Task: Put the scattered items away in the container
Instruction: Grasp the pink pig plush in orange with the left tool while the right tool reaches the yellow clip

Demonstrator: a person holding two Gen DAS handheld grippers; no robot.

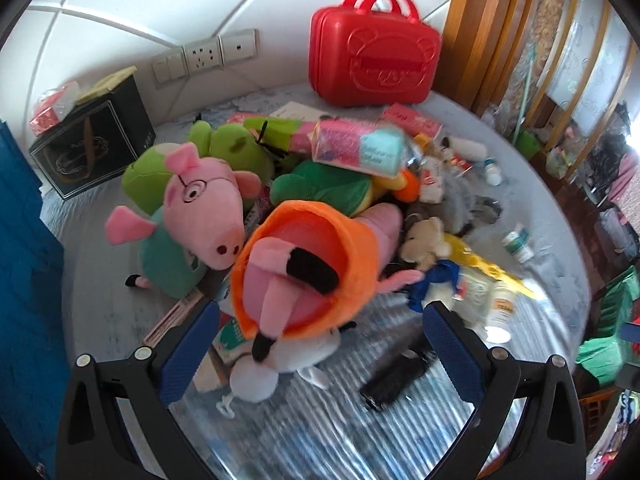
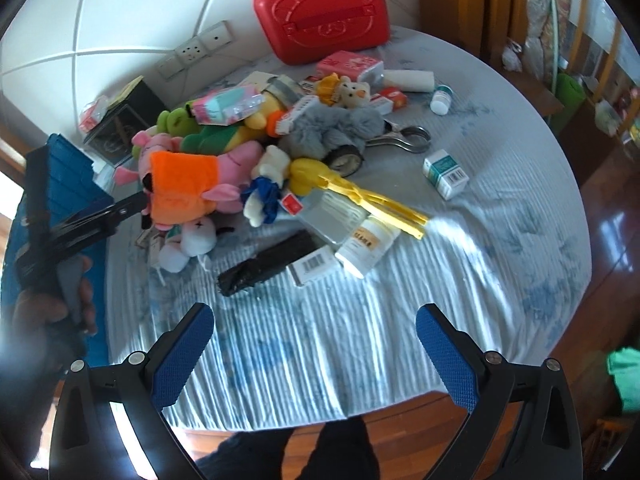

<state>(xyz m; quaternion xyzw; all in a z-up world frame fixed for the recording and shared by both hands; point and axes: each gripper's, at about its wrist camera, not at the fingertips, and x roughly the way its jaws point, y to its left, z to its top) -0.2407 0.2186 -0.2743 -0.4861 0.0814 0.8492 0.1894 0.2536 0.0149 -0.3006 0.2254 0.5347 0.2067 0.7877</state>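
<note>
A bed (image 2: pixel 360 360) with a pale blue-and-white striped sheet fills the middle of both views. Behind it runs a white padded wall (image 1: pixel 160 8) crossed by thin curved seams, with a row of wall sockets and switches (image 1: pixel 208 58) set low. Right of that stands a wooden wardrobe frame (image 1: pixel 472 20) in warm orange-brown. The floor (image 2: pixel 608 240) is glossy dark red-brown wood — bright daylight glints off it at the right.
</note>
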